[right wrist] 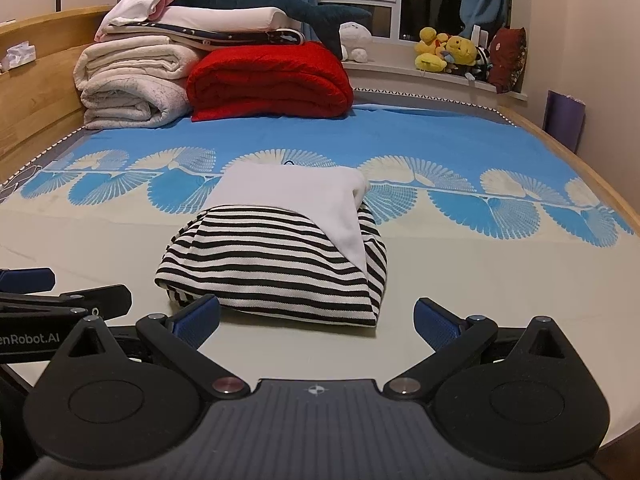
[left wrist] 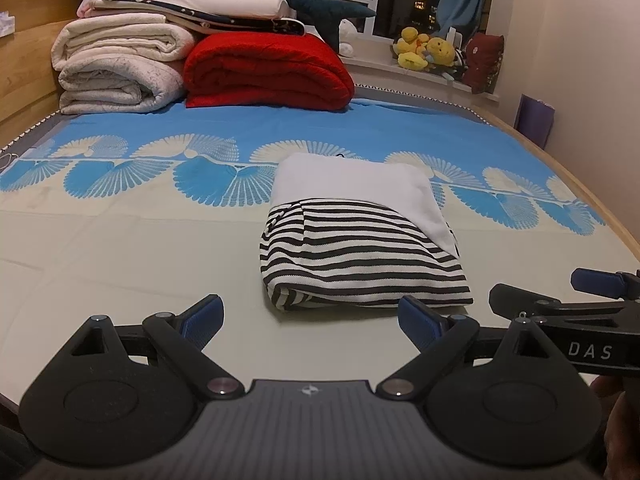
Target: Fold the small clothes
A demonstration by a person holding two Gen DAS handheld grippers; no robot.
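A folded garment, black-and-white striped (left wrist: 360,264) (right wrist: 272,268) with a plain white part (left wrist: 352,184) (right wrist: 296,192) lying over its far half, rests on the bed. My left gripper (left wrist: 312,322) stands open just short of the garment's near edge, a little to its left, with nothing between its fingers. My right gripper (right wrist: 316,320) is open too, right in front of the garment's near edge and empty. Each gripper shows at the side of the other's view: the right gripper (left wrist: 560,300) and the left gripper (right wrist: 60,292).
The bed sheet (left wrist: 120,248) (right wrist: 480,280) is cream near me and blue with fan patterns farther off. Stacked cream blankets (left wrist: 116,68) and a red quilt (left wrist: 268,72) lie at the back left. Plush toys (left wrist: 428,52) sit on the windowsill. A wooden bed frame (right wrist: 36,80) runs along the left.
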